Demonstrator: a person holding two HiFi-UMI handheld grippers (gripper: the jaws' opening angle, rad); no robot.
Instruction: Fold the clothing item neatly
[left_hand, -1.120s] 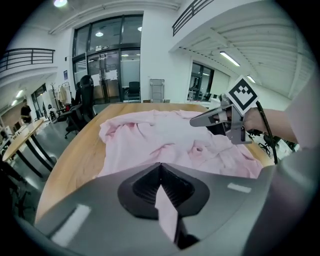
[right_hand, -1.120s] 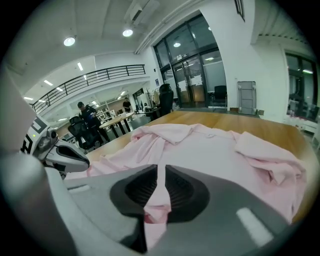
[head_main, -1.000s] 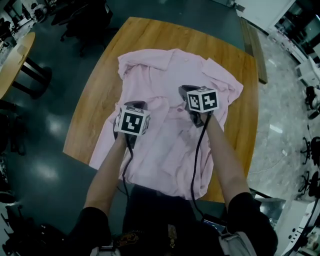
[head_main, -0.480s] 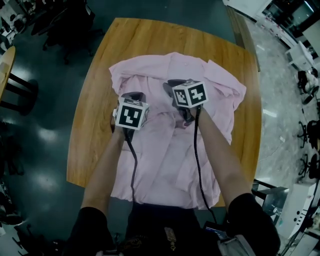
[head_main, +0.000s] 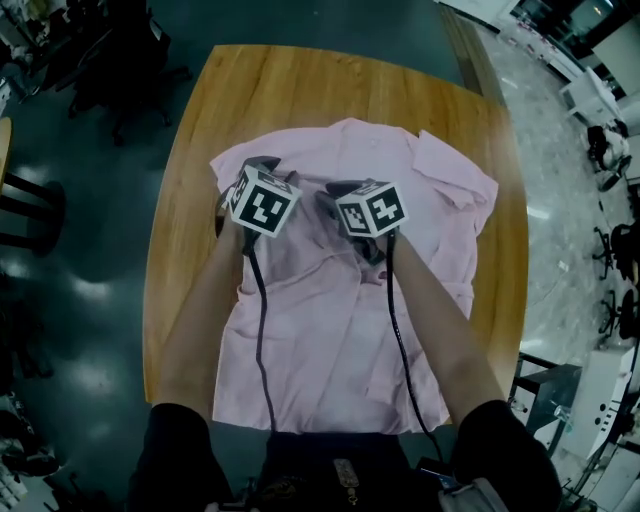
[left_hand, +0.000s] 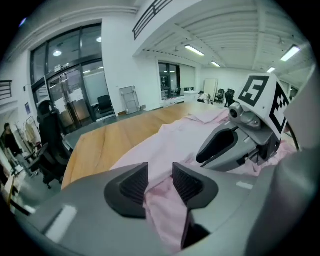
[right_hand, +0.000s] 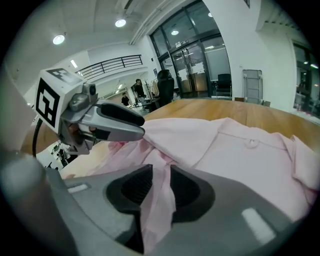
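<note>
Left gripper (left_hand: 160, 181), right gripper (right_hand: 159, 186): jaws just parting, pink shirt (head_main: 330, 340) fabric between; shirt lengthwise, collar farthest.

Black-and-white marker cubes (head_main: 264, 200), black cables (head_main: 262, 330), seemingly dark sleeves (head_main: 178, 450)

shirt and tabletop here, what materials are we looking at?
The shirt: thin pink cloth, probably woven cotton or a blend. It looks matte, creases softly and drapes limp. The table: wood or wood-look laminate, can't tell which. It is warm brown with lengthwise grain streaks and a faint sheen.
</note>
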